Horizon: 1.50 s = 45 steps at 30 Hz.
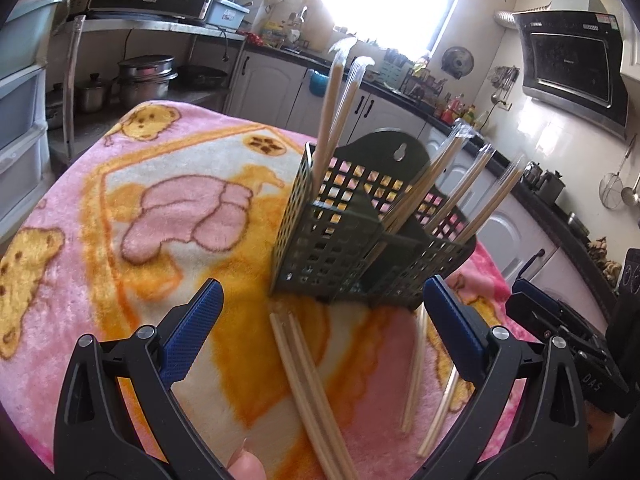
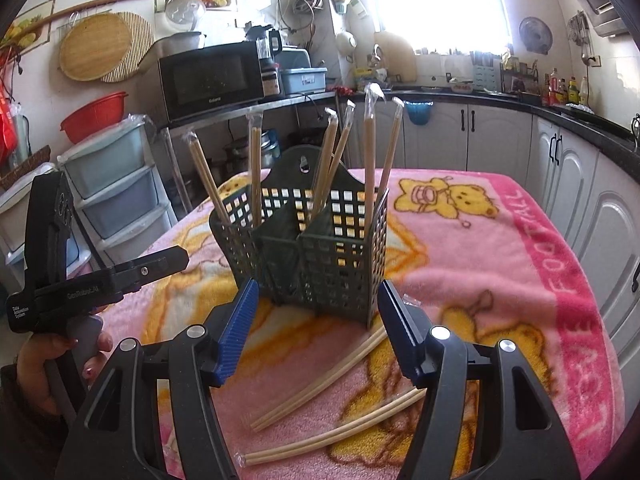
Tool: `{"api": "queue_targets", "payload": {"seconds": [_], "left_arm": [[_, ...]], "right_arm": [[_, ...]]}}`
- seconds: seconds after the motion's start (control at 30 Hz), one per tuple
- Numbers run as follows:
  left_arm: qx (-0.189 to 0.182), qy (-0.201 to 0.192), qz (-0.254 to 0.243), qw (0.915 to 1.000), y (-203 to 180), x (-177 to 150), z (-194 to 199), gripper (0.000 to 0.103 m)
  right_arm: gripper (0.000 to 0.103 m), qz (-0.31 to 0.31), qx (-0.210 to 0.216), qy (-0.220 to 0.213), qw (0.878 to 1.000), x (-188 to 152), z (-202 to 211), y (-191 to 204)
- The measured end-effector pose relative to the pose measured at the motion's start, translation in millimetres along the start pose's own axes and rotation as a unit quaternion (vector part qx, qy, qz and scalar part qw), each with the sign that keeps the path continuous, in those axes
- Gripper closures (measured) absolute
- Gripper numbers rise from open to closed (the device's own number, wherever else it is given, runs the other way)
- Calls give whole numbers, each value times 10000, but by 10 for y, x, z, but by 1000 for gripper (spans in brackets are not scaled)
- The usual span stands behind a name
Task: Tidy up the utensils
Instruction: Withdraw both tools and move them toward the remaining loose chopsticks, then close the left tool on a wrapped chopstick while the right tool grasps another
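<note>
Home kitchen. Microwave [image 2: 212, 78] on steel shelf, left of frame. White cabinets [image 2: 496, 136] under dark countertop [image 2: 560, 114] along right. Range hood [image 1: 576, 68] upper right. Pots [image 1: 146, 78] at left, strainer [image 1: 612, 188] hanging far right, window [image 2: 436, 4] top centre.

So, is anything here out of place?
Yes. Several wrapped chopstick pairs lie loose on the blanket in front of the holder, while the others stand inside it. Both claws are open.
</note>
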<state>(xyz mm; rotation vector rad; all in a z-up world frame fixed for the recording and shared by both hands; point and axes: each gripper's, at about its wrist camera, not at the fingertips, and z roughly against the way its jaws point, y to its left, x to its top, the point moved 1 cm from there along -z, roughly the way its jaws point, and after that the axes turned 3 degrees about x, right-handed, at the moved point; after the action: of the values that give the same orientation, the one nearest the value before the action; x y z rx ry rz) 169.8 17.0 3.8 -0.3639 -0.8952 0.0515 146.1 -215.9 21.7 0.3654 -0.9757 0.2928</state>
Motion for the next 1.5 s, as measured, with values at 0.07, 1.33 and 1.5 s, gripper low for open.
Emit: {"api": "queue_targets", "payload": {"seconds": [0.07, 1.33, 1.5], "left_arm": [[26, 73, 12, 10000, 25, -40, -31, 11], [573, 1372, 27, 9889, 259, -294, -780, 80], [639, 1411, -33, 9879, 257, -251, -845, 80]], "right_arm": [[43, 11, 0, 62, 10000, -25, -25, 9], [43, -361, -769, 982, 9915, -205, -670, -736], [43, -601, -810, 1218, 9874, -211, -862, -926]]}}
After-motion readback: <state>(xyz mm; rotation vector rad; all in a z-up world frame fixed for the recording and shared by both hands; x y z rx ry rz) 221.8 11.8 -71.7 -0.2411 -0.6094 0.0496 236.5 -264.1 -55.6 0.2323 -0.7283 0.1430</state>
